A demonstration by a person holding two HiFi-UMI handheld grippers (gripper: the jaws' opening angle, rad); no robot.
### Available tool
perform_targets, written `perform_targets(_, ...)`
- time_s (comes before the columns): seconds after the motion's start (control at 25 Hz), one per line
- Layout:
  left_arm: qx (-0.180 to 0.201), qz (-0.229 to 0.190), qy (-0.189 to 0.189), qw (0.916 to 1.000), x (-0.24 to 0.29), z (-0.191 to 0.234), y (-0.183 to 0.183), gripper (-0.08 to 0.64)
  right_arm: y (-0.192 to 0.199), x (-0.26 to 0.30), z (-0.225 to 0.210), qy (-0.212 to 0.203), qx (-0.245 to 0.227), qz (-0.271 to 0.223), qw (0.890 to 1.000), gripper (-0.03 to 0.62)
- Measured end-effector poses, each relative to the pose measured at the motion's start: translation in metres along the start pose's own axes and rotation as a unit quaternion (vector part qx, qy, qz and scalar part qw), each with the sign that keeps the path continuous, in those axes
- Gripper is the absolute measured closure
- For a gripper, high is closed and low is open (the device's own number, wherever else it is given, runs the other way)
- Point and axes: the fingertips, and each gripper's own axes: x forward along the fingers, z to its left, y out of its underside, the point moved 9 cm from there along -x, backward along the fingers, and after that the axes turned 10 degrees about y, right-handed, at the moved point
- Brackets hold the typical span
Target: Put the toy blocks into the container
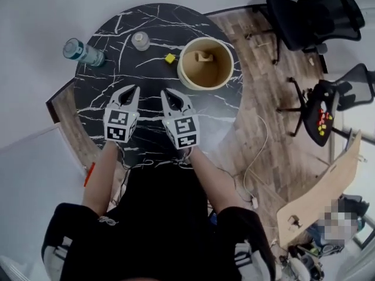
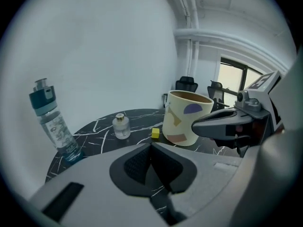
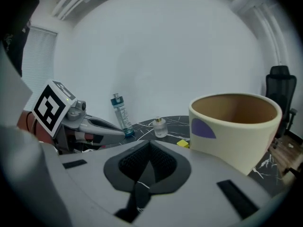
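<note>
A small yellow block (image 1: pixel 170 58) lies on the black marble table (image 1: pixel 111 81), just left of the cream container (image 1: pixel 205 64); it also shows as the yellow block (image 2: pixel 155 133) and the yellow block (image 3: pixel 182 143). A tan block (image 1: pixel 203 56) lies inside the container. The container (image 2: pixel 187 117), with coloured shapes on its wall, stands right of centre ahead of the left gripper, and the container (image 3: pixel 234 126) looms large on the right. My left gripper (image 1: pixel 130 91) and right gripper (image 1: pixel 169 93) hover side by side near the table's front, both shut and empty.
A water bottle (image 1: pixel 83 52) lies at the table's far left, and a small glass bottle (image 1: pixel 140 40) stands at the back. Office chairs (image 1: pixel 313 16) and a wooden board (image 1: pixel 319 189) stand on the floor to the right. A cable (image 1: pixel 258 157) trails beside the table.
</note>
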Motion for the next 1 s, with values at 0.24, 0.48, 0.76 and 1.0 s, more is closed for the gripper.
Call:
perform_targets(0.24,0.033,0.029,0.060,0.9973,0.053,0.004,-0.002,0.560,0.016,0.003,-0.018,0.065,0.027,0.002,0.998,0.595)
perform_targets(0.48,0.045,0.041,0.080,0.9949,0.097,0.003,-0.015,0.560,0.035,-0.005,-0.036,0.112,0.063,0.011,0.992,0.595)
perform_targets(0.76,0.054,0.054,0.076,0.9942,0.143,0.011,-0.017,0.556,0.051,-0.009,-0.048,0.134,0.086,0.024,0.987,0.595)
perform_targets(1.0,0.038,0.068,0.080,0.9938,0.174,0.014,-0.010,0.421,0.058,-0.010,-0.054,0.135,0.090,0.036,0.986,0.595)
